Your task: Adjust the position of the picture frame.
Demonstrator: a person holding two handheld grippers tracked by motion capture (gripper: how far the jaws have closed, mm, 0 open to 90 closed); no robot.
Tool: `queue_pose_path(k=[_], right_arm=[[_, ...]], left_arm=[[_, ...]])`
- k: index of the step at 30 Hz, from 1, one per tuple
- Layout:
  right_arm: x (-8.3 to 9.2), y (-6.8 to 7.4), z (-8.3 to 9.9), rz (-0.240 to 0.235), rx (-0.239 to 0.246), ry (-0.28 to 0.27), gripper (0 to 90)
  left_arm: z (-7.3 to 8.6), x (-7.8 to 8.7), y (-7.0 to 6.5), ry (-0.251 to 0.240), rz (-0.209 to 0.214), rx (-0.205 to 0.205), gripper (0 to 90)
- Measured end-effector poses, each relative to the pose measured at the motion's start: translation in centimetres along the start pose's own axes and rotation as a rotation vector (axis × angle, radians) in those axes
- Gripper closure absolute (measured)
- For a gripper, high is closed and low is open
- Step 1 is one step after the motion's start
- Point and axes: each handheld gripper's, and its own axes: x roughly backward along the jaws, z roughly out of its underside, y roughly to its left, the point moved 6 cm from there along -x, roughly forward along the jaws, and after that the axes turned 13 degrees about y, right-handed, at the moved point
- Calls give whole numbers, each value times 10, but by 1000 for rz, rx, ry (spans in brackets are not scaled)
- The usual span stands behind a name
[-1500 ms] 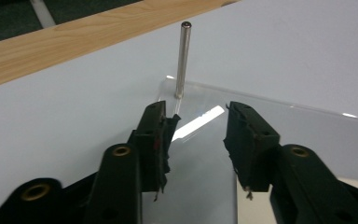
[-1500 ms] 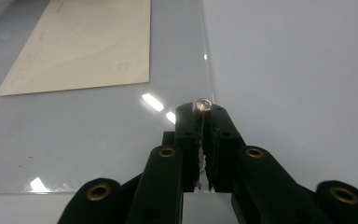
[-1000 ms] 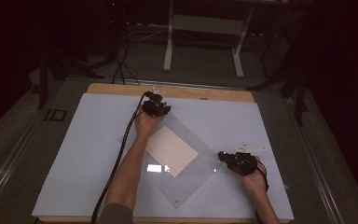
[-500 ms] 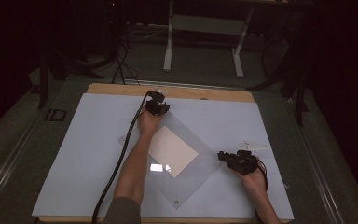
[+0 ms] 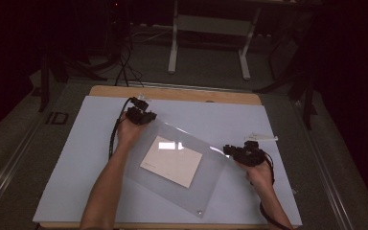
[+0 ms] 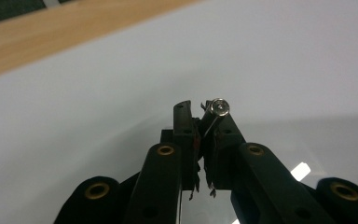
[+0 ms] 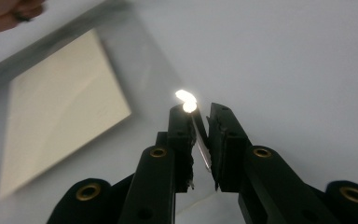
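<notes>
A clear plastic sheet (image 5: 206, 187) lies slanted on the pale table mat (image 5: 76, 158), with a cream paper (image 5: 171, 161) beneath or inside it. My left gripper (image 5: 143, 117) is shut on the sheet's far corner. In the left gripper view that gripper (image 6: 200, 114) pinches the thin edge beside a silver screw (image 6: 220, 107). My right gripper (image 5: 230, 151) is shut on the sheet's right corner. In the right gripper view the jaws of this gripper (image 7: 200, 114) clamp the edge, with the paper (image 7: 60, 102) to the left and the other hand (image 7: 9, 11) far off.
A small white item (image 5: 261, 137) lies on the mat just beyond my right gripper. The wooden table edge (image 5: 172, 93) runs along the far side. A white stand (image 5: 211, 28) is on the floor behind. A screw (image 5: 200, 211) marks the sheet's near corner.
My left gripper has moved left and slightly nearer with its corner, and the right gripper has edged away from me. The sheet has turned between them.
</notes>
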Motion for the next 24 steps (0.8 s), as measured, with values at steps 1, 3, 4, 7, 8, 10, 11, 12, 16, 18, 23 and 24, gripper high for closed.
queue_pose_path(k=[1,3,4,7,8,10,11,12,16,18,23,24], right_arm=[[-1,-2,-4,-2,-4,0,800],[-3,-8,-13,-3,-15,1,801],[-5,-12,-21,-8,-24,5,802],[-14,-23,-41,-5,-39,13,806],[-17,-25,-46,-5,-43,18,807],[-25,-27,-53,-3,-40,33,807],[-30,-27,-54,0,-34,48,809],[-30,-27,-54,0,-34,48,809],[-53,-24,-48,33,-21,97,814],[-52,-25,-48,31,-20,93,815],[-51,-24,-50,53,-12,97,819],[-51,-24,-50,53,-12,97,819]], left_arm=[[7,6,0,5,0,-5,840],[19,18,-1,1,2,-16,840],[24,23,-2,-3,1,-13,840],[46,39,-9,-19,7,-17,840],[52,40,-9,-19,11,-18,840],[57,39,-8,-18,9,-7,840],[64,32,-3,-3,-2,21,840],[64,32,-3,-3,-2,21,840],[76,19,4,-3,6,78,836],[75,19,2,8,-15,72,838],[74,19,2,4,-17,80,838],[74,18,2,3,-21,79,838]])
